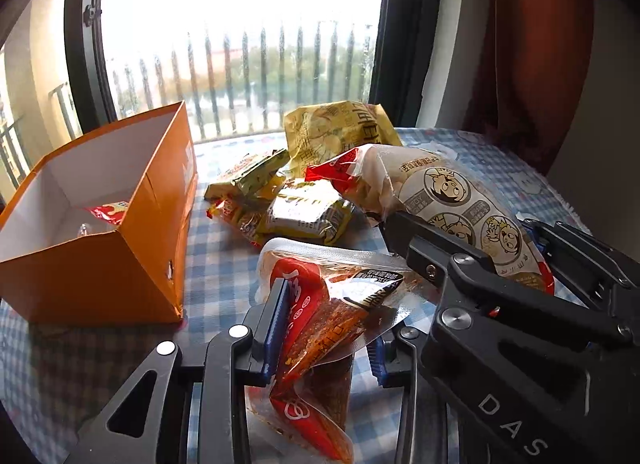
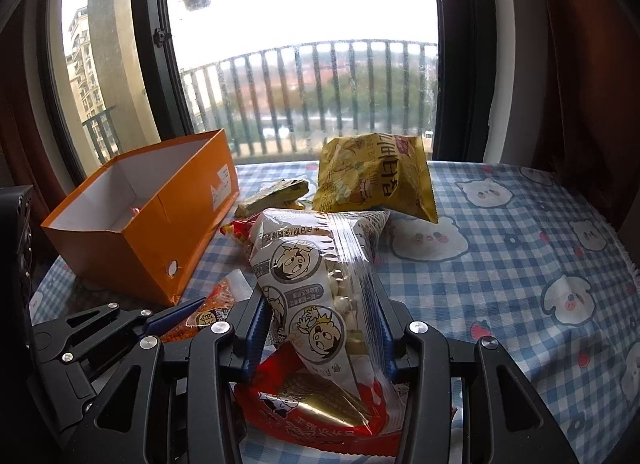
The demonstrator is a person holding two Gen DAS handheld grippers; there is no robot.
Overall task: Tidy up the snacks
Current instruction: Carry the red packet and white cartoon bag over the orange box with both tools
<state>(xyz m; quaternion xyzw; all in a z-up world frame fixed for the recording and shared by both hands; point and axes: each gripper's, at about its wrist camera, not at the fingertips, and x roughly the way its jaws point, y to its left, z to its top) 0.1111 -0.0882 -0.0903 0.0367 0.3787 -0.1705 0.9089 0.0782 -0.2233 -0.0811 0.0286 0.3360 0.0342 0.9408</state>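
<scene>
Angled downward over a blue checked tablecloth (image 2: 500,264), the left gripper (image 1: 320,328) pinches a red vacuum-sealed snack packet (image 1: 320,316) between its blue pads, clear of the cloth. Just beside it, the right gripper (image 2: 320,328) clamps a cartoon-printed bag of white puffs (image 2: 316,276), also raised. Beyond lie small yellow packets (image 1: 280,199) and a yellow crisp bag (image 2: 372,179). An open orange box (image 1: 120,223) stands left, near the window (image 2: 304,23).

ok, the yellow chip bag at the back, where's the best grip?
Probably the flat crimped side seam of the yellow chip bag, approached from the open tablecloth side on the right. The puffed middle looks too fat and slippery; small packets and the orange box crowd its left.
</scene>
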